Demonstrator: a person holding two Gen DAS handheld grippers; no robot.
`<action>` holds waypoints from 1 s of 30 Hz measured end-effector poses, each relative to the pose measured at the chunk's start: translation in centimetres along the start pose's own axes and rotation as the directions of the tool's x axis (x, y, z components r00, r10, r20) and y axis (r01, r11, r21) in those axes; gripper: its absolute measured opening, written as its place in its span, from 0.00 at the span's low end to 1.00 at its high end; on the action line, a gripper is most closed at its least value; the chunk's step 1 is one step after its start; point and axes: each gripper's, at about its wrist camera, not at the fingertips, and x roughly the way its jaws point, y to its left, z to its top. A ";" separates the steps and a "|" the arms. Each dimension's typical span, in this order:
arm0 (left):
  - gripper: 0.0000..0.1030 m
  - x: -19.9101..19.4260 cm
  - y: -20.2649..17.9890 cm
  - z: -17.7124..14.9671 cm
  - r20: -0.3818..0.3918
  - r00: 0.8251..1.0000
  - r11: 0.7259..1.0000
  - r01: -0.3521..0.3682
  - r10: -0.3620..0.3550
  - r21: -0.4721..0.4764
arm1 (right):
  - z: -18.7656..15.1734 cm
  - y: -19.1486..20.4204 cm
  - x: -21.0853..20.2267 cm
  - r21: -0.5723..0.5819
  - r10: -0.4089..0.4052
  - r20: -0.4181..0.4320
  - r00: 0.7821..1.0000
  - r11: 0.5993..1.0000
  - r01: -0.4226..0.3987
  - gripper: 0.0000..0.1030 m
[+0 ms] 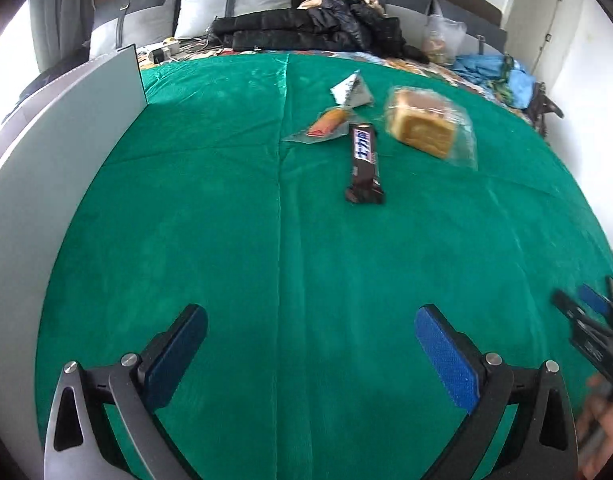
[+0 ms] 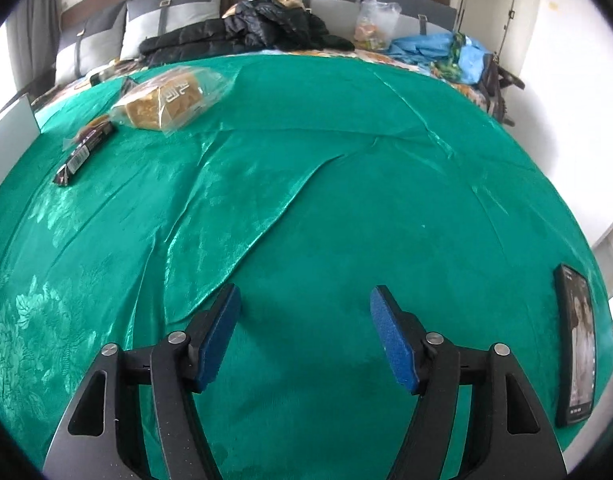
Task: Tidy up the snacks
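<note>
Four snacks lie close together on the green cloth [image 1: 226,220], toward its far side. A dark chocolate bar [image 1: 364,158] lies lengthwise, its near end crimped. Just beside its far end, on the left, sits an orange snack in a clear wrapper [image 1: 326,124], and behind that a small silver triangular packet [image 1: 352,90]. To the right of the bar, a loaf of bread in a clear bag [image 1: 422,122] rests apart from it. In the right wrist view the bread [image 2: 166,100] and the bar [image 2: 84,152] sit near the cloth's far left corner.

Along the cloth's left edge stands a grey-white box [image 1: 66,128] with an upright flap. Near the right edge lies a dark phone [image 2: 576,344] with its screen lit.

Over the near part of the cloth, the left gripper [image 1: 310,340] has its jaws wide apart and holds nothing; the right gripper [image 2: 304,320] likewise is spread with nothing between its blue pads [image 2: 390,340]. Beyond the cloth's far edge lie a black jacket [image 1: 306,28], grey pillows [image 1: 234,4] and blue fabric [image 1: 490,70].
</note>
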 end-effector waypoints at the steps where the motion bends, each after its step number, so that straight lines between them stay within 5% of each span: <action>1: 0.99 0.7 0.3 0.2 -0.002 1.000 1.000 -0.008 0.008 0.001 | 0.0 0.0 0.0 0.006 0.002 -0.002 1.000 1.000 -0.002 0.73; 7: 1.00 3.2 0.1 -0.1 0.033 0.996 0.994 -0.082 0.080 0.067 | -0.9 -0.8 -0.5 0.077 0.041 -0.024 0.999 0.996 -0.039 0.82; 30: 1.00 3.2 0.4 -0.2 0.044 0.996 0.995 -0.077 0.075 0.059 | -0.8 -0.5 -0.4 0.078 0.039 -0.030 0.999 0.996 -0.036 0.87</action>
